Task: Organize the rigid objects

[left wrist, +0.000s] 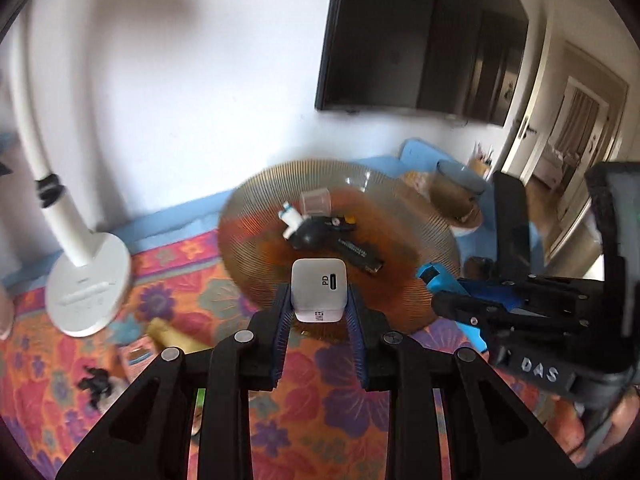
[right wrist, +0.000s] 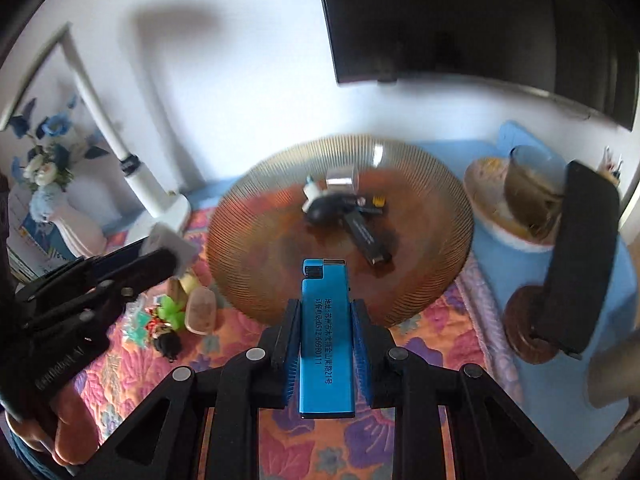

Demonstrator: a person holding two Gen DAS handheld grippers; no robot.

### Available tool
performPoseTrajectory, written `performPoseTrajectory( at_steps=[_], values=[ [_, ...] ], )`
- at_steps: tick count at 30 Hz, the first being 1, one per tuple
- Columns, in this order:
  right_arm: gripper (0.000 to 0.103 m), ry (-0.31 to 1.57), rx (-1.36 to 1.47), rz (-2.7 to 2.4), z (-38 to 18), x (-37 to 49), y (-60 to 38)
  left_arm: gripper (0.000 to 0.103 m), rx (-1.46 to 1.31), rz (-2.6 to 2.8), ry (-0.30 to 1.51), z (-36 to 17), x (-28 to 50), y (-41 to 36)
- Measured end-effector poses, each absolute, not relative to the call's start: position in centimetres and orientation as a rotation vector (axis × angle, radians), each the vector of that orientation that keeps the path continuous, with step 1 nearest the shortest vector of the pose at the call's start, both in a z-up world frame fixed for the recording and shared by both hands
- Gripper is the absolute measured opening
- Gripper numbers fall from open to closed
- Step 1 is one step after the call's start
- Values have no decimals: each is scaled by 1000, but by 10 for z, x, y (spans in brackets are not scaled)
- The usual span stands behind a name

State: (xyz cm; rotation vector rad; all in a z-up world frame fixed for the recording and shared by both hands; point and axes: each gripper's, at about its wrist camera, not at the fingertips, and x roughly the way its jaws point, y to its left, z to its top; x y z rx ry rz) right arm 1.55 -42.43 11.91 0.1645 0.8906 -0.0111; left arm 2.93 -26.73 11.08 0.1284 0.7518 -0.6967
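Observation:
My left gripper (left wrist: 319,304) is shut on a white USB charger cube (left wrist: 318,288) and holds it above the near rim of a ribbed amber glass plate (left wrist: 424,296). My right gripper (right wrist: 326,312) is shut on a blue lighter (right wrist: 326,332), also just before the plate (right wrist: 248,248). On the plate lie a black stick-shaped device (right wrist: 366,240), a small white part (right wrist: 311,192), a clear cap (right wrist: 340,178) and a round black piece (right wrist: 320,210). The right gripper shows at the right of the left wrist view (left wrist: 480,304); the left gripper shows at the left of the right wrist view (right wrist: 132,272).
A white lamp base (left wrist: 86,288) stands at the left on the flowered cloth (left wrist: 320,400). Small toys and a pink case (right wrist: 200,310) lie left of the plate. A glass cup in a bowl (right wrist: 524,196), a black stand (right wrist: 580,256) and a flower vase (right wrist: 64,216) surround it.

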Motion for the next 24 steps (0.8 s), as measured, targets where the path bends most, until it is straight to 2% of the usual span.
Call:
performPoseTrajectory(
  at_steps=[6,7,9,19,20,22,24],
  values=[
    [23,957,148,-20,108,37,-431,26,128,-702,807,93,46,-283],
    [24,961,166,-20,107,39,-434,37,108,-715,816,95,48,-282],
    [25,950,192,-22,109,42,-439,42,86,-698,804,100,49,-277],
    [25,855,160,-23,124,16,-440,42,16,-630,740,123,31,-206],
    [27,851,156,-16,124,6,-439,42,17,-626,738,122,28,-200],
    [48,853,150,0,118,-19,-437,42,9,-618,735,121,22,-189],
    [53,858,155,-16,100,-44,-436,42,-8,-606,733,118,15,-177]
  ],
)
